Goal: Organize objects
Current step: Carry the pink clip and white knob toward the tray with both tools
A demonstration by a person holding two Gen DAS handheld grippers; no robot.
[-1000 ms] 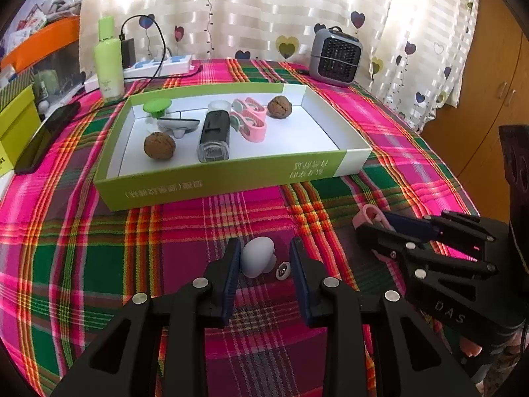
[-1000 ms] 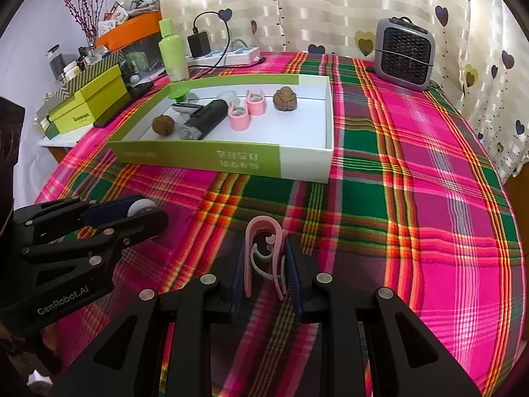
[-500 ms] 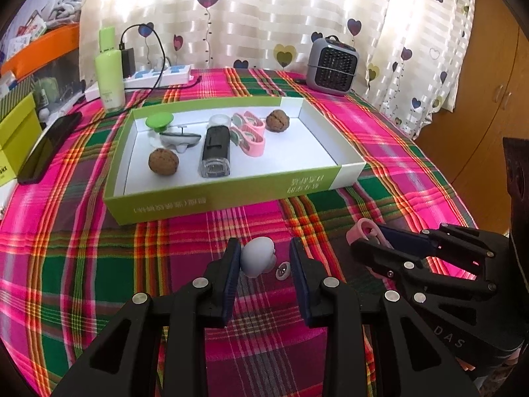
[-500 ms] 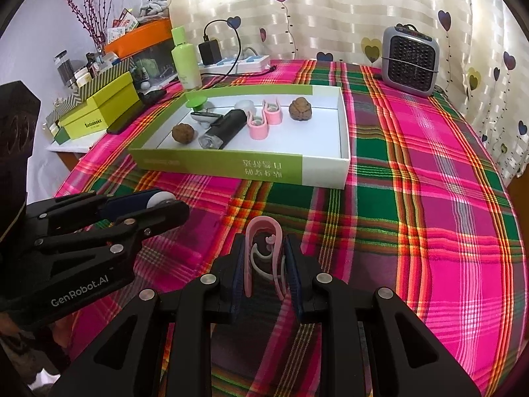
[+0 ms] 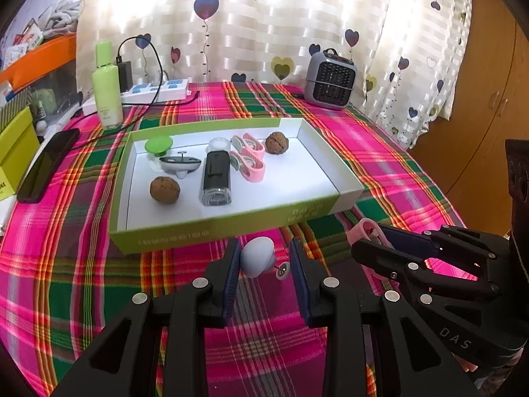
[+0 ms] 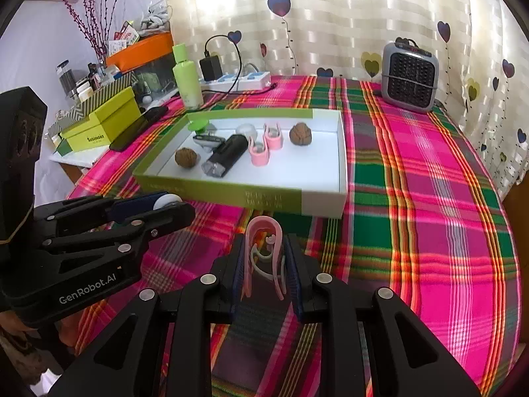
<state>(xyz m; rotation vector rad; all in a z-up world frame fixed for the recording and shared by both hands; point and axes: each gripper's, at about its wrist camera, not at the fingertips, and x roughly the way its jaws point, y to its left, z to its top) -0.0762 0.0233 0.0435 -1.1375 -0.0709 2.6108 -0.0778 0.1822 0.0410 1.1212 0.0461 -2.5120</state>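
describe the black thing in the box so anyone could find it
Find the shallow green box on the plaid tablecloth. The black device lies near its middle, between a walnut and two pink clips. It is the only long black block there, with clear ends.

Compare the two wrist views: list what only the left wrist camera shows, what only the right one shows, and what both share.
Only the left wrist view: the wooden cabinet at right, and the pale blue knob seen full between the left gripper fingers.

Only the right wrist view: the dried twigs, the cluttered shelf, and the pink clip seen whole in the right gripper.

Both: the green tray, two walnuts, black device, pink clips, green bottle, power strip, heater.
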